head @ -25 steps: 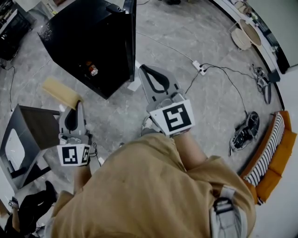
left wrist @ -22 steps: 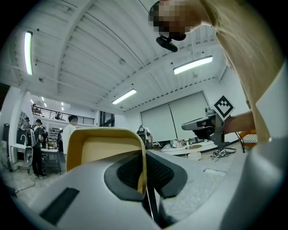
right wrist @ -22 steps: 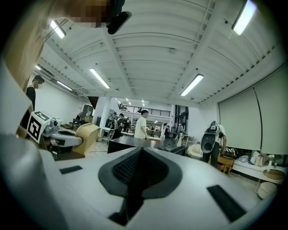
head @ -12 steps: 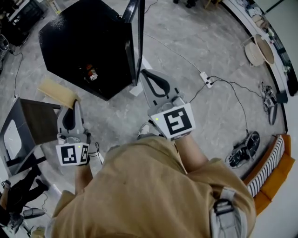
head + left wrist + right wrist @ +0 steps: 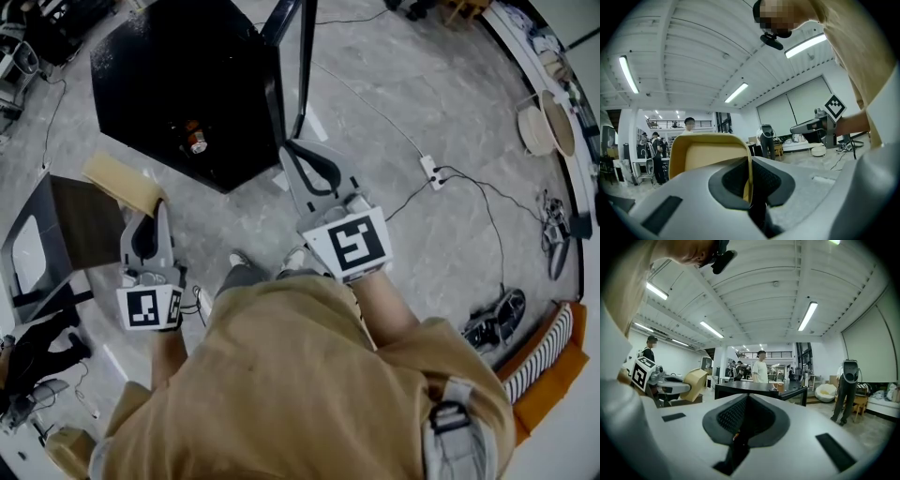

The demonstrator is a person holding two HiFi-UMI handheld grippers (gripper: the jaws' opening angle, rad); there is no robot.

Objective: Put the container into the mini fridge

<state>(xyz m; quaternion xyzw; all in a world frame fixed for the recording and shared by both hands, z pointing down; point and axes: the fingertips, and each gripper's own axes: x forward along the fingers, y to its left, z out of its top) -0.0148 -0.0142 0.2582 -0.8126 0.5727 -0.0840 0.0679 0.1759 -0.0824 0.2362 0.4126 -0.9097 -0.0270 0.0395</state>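
We are clamping the container (image 5: 122,184) in our left gripper (image 5: 157,208), right gripper (image 5: 292,148) closed and empty, fridge (image 5: 187,84) sitting at eleven o'clock.

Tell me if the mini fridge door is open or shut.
Open: the door stands swung out from the black mini fridge, seen edge-on in the head view.

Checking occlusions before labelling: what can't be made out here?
Mini fridge inside: head view shows only its top and open door.
Item on the fridge top: head view, too small to identify.
Container contents: left gripper view, the left hand-held gripper blocks its lower part.
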